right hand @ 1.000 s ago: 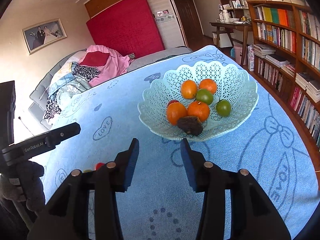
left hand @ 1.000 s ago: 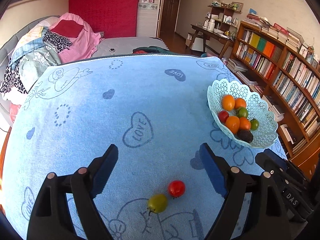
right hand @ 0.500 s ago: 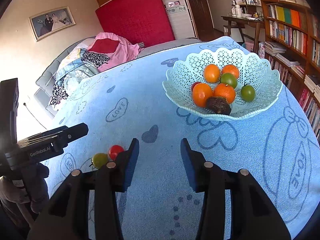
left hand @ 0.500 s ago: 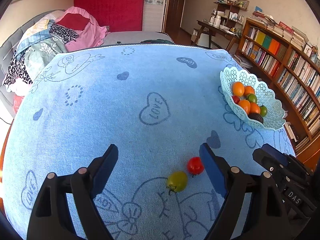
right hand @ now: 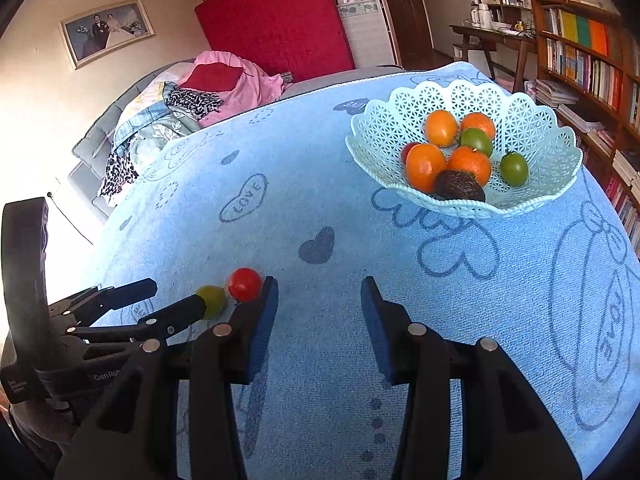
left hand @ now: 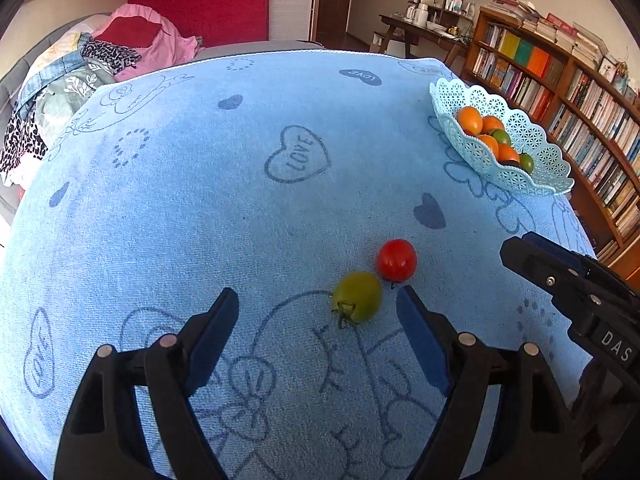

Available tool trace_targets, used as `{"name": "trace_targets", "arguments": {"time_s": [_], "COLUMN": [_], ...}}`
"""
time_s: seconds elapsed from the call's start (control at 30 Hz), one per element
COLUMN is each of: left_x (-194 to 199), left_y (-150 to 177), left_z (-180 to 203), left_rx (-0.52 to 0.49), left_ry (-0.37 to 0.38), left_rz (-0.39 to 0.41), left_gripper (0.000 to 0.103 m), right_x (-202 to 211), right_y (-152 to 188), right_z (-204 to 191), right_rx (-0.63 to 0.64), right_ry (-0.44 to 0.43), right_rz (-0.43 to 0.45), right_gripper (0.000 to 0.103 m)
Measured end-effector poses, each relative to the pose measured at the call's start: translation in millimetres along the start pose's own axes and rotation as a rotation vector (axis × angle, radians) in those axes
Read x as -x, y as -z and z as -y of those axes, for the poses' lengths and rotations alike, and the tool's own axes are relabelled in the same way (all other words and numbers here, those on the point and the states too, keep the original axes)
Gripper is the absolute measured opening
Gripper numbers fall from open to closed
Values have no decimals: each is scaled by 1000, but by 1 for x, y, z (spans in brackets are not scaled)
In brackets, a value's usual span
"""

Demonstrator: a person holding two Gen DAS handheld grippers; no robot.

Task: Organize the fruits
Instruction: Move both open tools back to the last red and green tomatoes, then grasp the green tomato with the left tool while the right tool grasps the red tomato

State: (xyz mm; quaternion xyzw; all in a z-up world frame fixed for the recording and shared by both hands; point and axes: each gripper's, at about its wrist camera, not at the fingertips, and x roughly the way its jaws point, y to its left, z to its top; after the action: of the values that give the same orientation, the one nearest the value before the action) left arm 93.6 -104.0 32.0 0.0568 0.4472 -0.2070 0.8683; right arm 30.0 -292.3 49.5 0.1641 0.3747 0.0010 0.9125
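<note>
A red tomato (left hand: 396, 259) and a yellow-green tomato (left hand: 357, 296) lie touching on the blue towel (left hand: 200, 208). My left gripper (left hand: 316, 312) is open and empty just above the towel; the green tomato sits between its fingers, close to the right one. My right gripper (right hand: 319, 304) is open and empty, with both tomatoes just left of its left finger: the red tomato (right hand: 245, 283) and the green one (right hand: 212, 300). A pale lattice basket (right hand: 380, 136) at the far right holds oranges, green fruits, a red one and a dark avocado.
The towel covers the whole table (right hand: 520, 320). Bookshelves (left hand: 560, 80) stand to the right past the table edge. A sofa with piled clothes (left hand: 80, 68) lies behind on the left. The right gripper's body (left hand: 580, 292) shows at the right in the left wrist view.
Both grippers pulled back and dropped lower toward the towel. The tomatoes now lie farther ahead in the left view and nearer the right gripper's left finger. The basket looks farther away.
</note>
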Motion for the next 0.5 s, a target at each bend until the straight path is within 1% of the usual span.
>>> {"name": "trace_targets", "arguments": {"time_s": [0.07,0.2,0.3,0.37,0.5], "left_x": [-3,-6,-9,-11,-13], "left_y": [1,4,5,6,8], "left_z": [0,0,2,4,8], "left_rx": [-4,-10,-16,-26,-47], "left_ry": [8,25,43,56,74], "left_rz": [-12,-24,-27,-29,-20], "left_gripper": [72,65,56,47,34], "right_x": [0,-2,-5,-7,-12], "right_y": [0,1,1,2,4], "right_z": [-2,-6,-9,-11,-17], "right_rx": [7,14,21,26,40], "right_ry": [0,-3,-5,-10,-21], "right_rz": [-1,-7,-14,-20,-36], "right_gripper": [45,45,45,45,45]}}
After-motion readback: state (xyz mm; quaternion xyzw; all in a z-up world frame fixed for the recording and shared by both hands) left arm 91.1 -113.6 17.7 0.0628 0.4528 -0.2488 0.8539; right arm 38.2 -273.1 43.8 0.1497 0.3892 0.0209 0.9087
